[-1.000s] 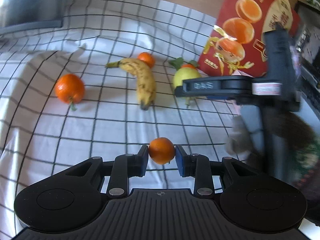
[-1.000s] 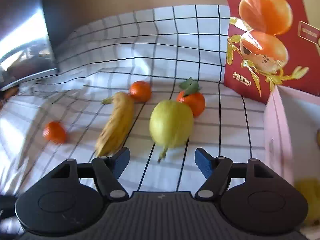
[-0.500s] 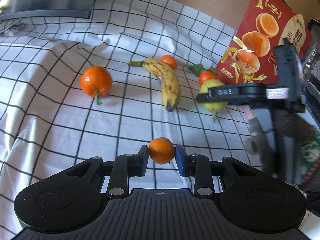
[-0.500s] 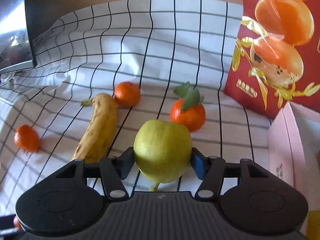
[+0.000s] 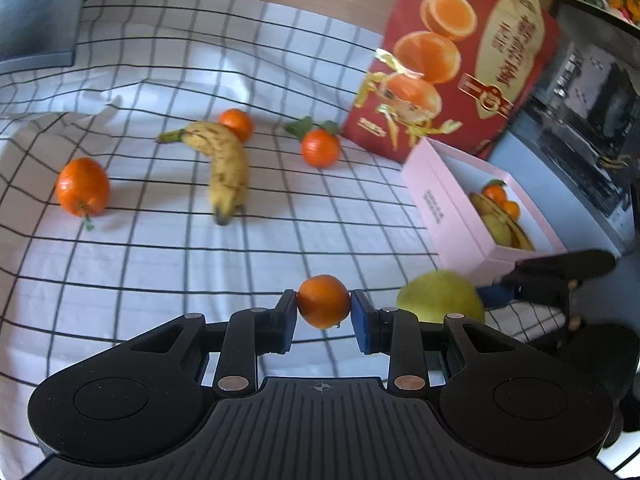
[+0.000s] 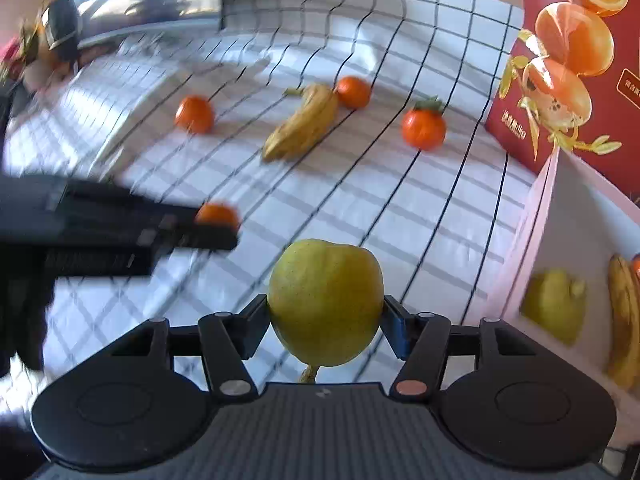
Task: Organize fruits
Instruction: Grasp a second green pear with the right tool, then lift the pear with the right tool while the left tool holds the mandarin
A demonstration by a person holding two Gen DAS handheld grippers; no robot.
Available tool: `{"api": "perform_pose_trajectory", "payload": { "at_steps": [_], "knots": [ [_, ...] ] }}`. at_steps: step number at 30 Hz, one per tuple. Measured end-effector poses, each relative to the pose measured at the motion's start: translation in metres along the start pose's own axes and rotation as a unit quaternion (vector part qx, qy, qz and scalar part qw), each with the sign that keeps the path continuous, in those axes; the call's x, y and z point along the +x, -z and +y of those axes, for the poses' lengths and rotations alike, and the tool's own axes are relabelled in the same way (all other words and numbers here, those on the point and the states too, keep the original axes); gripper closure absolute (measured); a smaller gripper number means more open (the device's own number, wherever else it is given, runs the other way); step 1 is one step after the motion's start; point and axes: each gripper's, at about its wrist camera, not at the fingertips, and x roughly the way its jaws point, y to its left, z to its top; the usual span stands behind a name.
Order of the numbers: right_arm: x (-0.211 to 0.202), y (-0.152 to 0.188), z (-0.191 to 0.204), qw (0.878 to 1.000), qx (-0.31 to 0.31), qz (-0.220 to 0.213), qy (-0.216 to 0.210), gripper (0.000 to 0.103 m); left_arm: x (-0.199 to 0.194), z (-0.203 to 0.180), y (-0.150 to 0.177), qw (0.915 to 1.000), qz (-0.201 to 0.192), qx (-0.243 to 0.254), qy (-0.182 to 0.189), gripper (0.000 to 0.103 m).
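White cloth with a black grid (image 5: 168, 264) covers the surface. One banana (image 5: 224, 164) lies on it, stem toward the far left, tip toward the camera. Three oranges rest loose: one at left (image 5: 82, 186), one touching the banana (image 5: 237, 123), one leafy (image 5: 320, 147). The pink box (image 5: 440, 216) beside the red carton (image 5: 452, 60) holds bananas, what looks like a pear and oranges, too blurred to count. The left gripper (image 5: 323, 307) pinches a small orange (image 5: 323, 306); the right gripper (image 6: 325, 312) clamps a green pear (image 6: 325, 300), stem down.
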Motion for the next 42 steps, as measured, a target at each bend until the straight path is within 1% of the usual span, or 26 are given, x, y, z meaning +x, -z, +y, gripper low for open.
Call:
{"api": "perform_pose_trajectory", "payload": {
  "at_steps": [5,10,17,21,26,28,29,30,35,42],
  "knots": [
    [-0.001,0.022,0.011,0.999,-0.027,-0.006,0.015,0.043,-0.001,-0.012,0.001,0.9999,0.005,0.009,0.001,0.069],
    [0.0,0.032,0.012,0.999,-0.028,-0.018,0.016,0.043,-0.005,-0.024,0.0,0.9997,0.005,0.023,0.002,0.069],
    [-0.001,0.038,0.006,0.999,0.003,-0.043,0.011,0.042,-0.001,-0.029,0.002,0.9994,0.017,0.03,-0.007,0.069],
    [-0.002,0.047,0.002,0.999,0.019,-0.048,0.013,0.038,0.0,-0.028,0.002,0.9994,0.019,0.028,-0.011,0.069],
    [-0.007,0.057,0.0,0.998,0.04,-0.055,0.014,0.038,0.0,-0.031,0.001,0.9992,0.021,0.033,-0.011,0.069],
    [-0.011,0.058,0.0,0.997,0.042,-0.064,0.017,0.04,0.002,-0.033,0.0,0.9991,0.021,0.036,-0.009,0.069],
    [-0.014,0.058,0.0,0.997,0.041,-0.07,0.017,0.045,0.002,-0.033,0.0,0.999,0.022,0.038,-0.008,0.069],
    [-0.017,0.057,0.001,0.996,0.039,-0.073,0.02,0.047,0.003,-0.034,0.0,0.9989,0.022,0.04,-0.008,0.069],
    [-0.026,0.051,0.001,0.995,0.029,-0.089,0.02,0.049,0.004,-0.035,-0.002,0.9989,0.02,0.042,-0.007,0.069],
    [-0.025,0.036,0.016,0.993,-0.016,-0.115,0.033,0.053,-0.002,-0.023,-0.005,0.9993,0.009,0.031,-0.022,0.069]
  ]
}}
